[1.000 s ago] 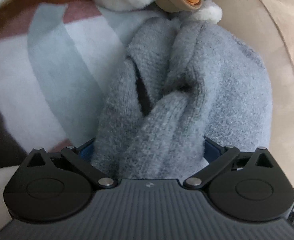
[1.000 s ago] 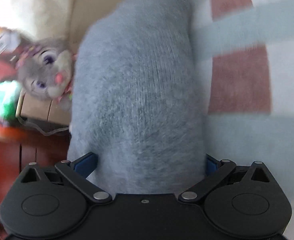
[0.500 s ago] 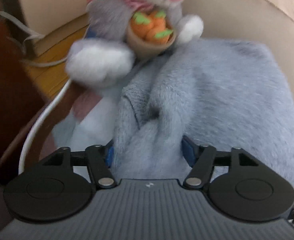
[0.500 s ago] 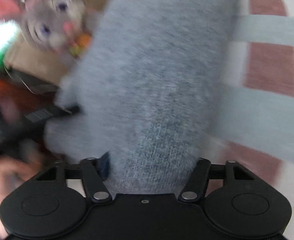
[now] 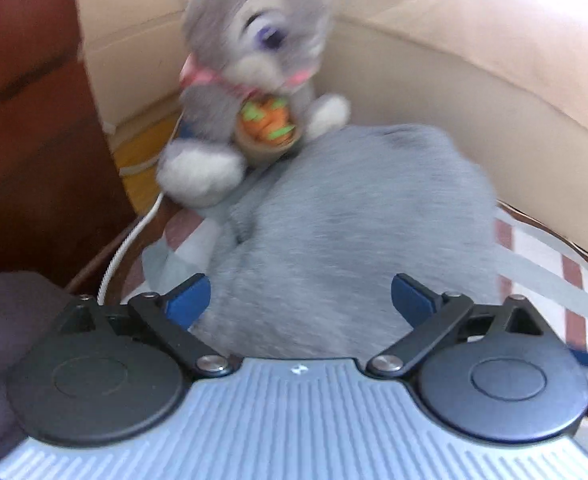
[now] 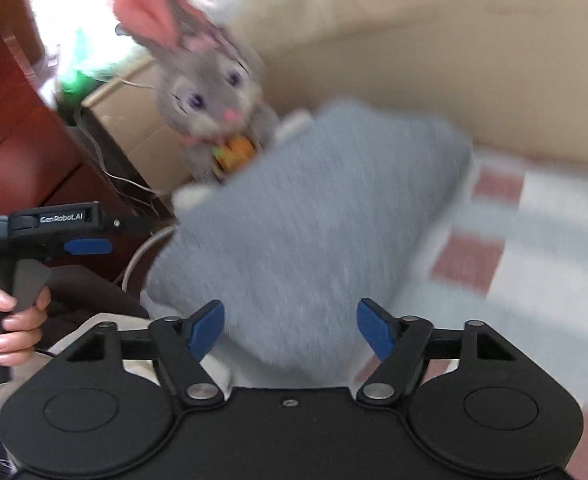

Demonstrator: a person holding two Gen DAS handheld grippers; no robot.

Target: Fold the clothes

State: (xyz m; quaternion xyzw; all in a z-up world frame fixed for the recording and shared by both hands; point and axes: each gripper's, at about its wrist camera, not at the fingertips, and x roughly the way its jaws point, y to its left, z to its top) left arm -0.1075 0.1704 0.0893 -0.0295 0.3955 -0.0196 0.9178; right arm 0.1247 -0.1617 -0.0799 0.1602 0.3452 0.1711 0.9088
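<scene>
Both my grippers stand with jaws spread, gripping nothing; my left gripper frames the near end of the grey knitted sweater, bundled on the striped blanket; a plush rabbit behind it hugs a small pot of felt carrots, touching the knit; my right gripper likewise brackets the sweater's near edge, pads apart from the wool.

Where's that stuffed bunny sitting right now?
In both views the stuffed bunny sits at the far left end of the grey sweater, against the beige cushion and beside a cardboard box.
</scene>
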